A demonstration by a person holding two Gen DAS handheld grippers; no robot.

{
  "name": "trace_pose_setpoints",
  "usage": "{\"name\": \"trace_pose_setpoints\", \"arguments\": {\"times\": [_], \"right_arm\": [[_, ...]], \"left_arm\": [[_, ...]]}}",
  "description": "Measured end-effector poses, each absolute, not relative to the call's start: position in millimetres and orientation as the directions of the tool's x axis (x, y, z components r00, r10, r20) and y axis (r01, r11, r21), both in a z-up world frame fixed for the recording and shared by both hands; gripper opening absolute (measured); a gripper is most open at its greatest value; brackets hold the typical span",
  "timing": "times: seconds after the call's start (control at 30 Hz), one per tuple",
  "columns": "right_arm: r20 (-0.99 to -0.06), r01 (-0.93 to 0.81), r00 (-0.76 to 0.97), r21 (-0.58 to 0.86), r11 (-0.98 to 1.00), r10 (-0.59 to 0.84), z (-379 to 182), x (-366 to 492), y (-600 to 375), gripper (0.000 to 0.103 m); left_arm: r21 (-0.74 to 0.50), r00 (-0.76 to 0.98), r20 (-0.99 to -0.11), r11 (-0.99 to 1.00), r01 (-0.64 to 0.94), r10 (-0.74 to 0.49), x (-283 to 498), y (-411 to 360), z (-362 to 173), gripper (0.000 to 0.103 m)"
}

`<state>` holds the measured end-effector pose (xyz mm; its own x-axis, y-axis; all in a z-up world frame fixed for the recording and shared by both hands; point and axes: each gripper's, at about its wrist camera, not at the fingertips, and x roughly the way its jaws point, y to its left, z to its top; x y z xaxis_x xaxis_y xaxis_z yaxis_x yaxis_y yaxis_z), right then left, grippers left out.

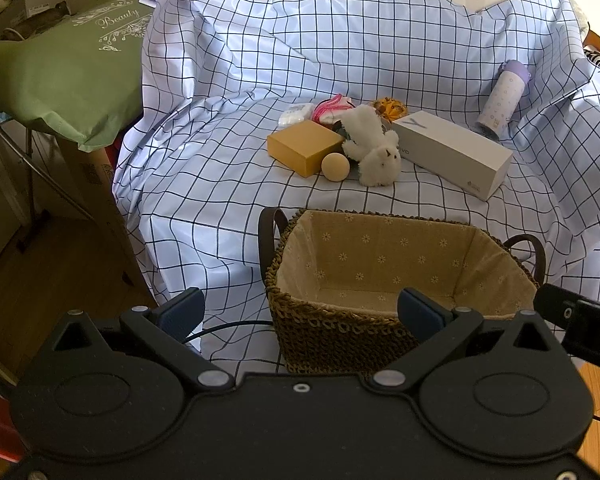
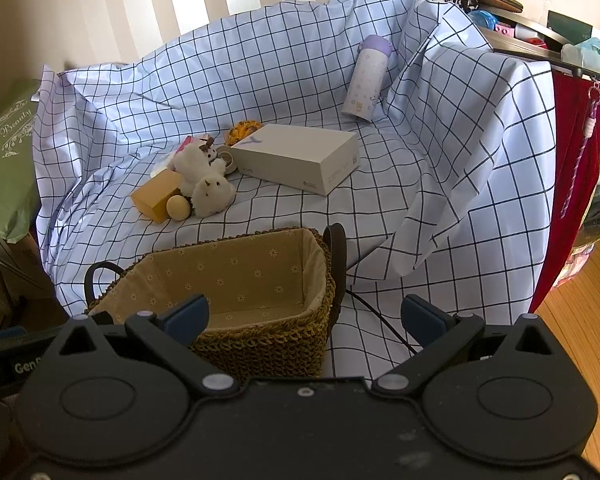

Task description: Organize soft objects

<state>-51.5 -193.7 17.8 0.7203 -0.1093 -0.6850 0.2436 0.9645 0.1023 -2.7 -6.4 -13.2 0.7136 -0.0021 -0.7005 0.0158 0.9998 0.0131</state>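
The left gripper [image 1: 300, 312] is held low at the near edge of the surface [image 1: 220, 200], which is draped in a white cloth with a dark grid, and it points forward and slightly down toward the things ahead. Its blue-padded fingers [image 1: 182, 312] are spread wide and released, with nothing between them; the right pad sits in front of the near rim of the woven basket [image 1: 340, 332]. The right gripper [image 2: 306, 316] is held at about the same height just beside it, also levelled toward the far side, and its fingers [image 2: 422, 318] are likewise parted and empty; part of its body shows at the right edge of the left wrist view.

The basket stands nearest, lined with tan flowered fabric, dark handles at both ends, with nothing inside. Well beyond it lies a cluster: a white plush toy [image 1: 374, 148] on its side, touching a yellow ball [image 1: 335, 167] and leaning against a yellow block [image 1: 304, 147]. Behind these are a pink-and-white soft item [image 1: 334, 109], a small white packet [image 1: 296, 115] and an orange knitted piece [image 1: 390, 107]. A long white box [image 1: 452, 152] lies just right of the plush. A lavender-capped bottle [image 1: 500, 96] rests tilted against the raised cloth, apart from the rest. A green bag [image 1: 68, 72] lies off to the left.
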Motion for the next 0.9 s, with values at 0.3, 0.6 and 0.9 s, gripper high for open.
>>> {"name": "trace_pose_setpoints", "arguments": {"times": [0.3, 0.6, 0.9], "right_arm": [[-0.693, 0.241, 0.713, 0.104, 0.965, -0.104, 17.5, -50.3, -193.9, 0.103], [-0.701, 0.239, 0.706, 0.104, 0.965, -0.1, 15.9, -49.1, -193.0, 0.103], [-0.71, 0.238, 0.698, 0.105, 0.966, -0.095, 13.7, -48.0, -192.9, 0.103]], "left_arm": [[0.005, 0.701, -0.713, 1.0, 0.018, -0.009, 0.4, -5.8, -12.5, 0.1], [-0.004, 0.687, -0.726, 1.0, 0.021, -0.018, 2.4, -2.9, -12.6, 0.1], [-0.013, 0.669, -0.743, 1.0, 0.025, -0.026, 5.6, -2.1, -15.0, 0.1]]}}
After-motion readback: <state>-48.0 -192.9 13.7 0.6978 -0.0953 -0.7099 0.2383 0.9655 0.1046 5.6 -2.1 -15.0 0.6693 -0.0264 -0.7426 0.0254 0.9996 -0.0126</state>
